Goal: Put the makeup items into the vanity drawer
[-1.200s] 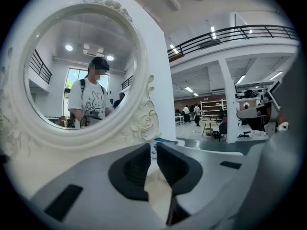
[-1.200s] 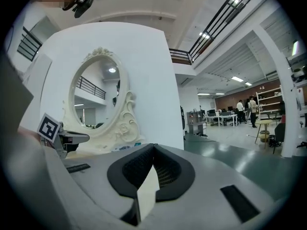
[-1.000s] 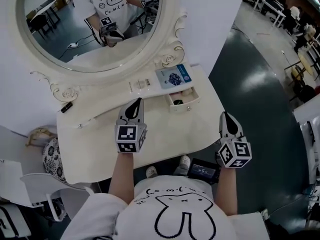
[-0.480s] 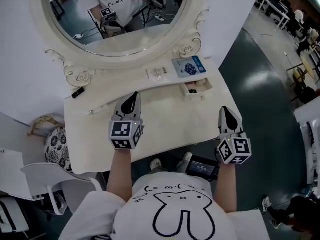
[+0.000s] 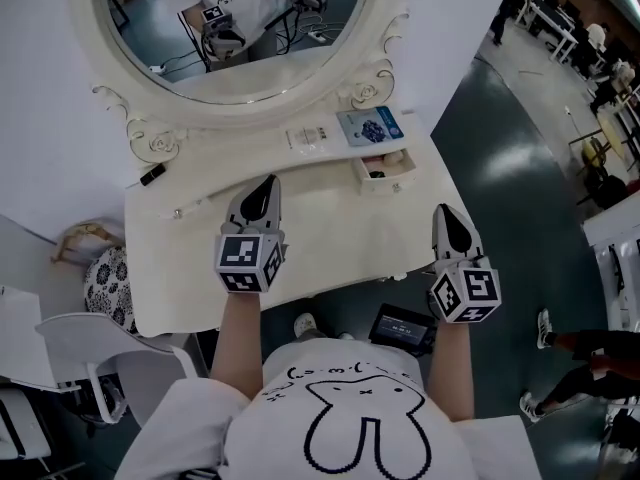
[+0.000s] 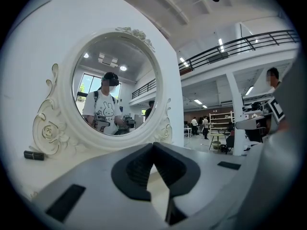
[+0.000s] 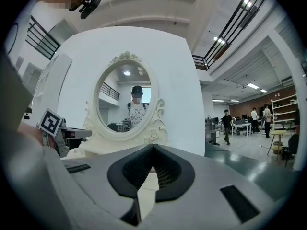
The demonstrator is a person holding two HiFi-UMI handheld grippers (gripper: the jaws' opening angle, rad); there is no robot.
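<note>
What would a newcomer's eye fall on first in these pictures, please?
The oval mirror in its ornate white frame fills the top, reflecting the person. A small drawer stands open at the vanity's right; the left gripper and right gripper hover shut and empty nearby.

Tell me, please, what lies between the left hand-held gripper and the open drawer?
Nothing: in the head view, only bare tabletop separates the left hand-held gripper from the open drawer.
</note>
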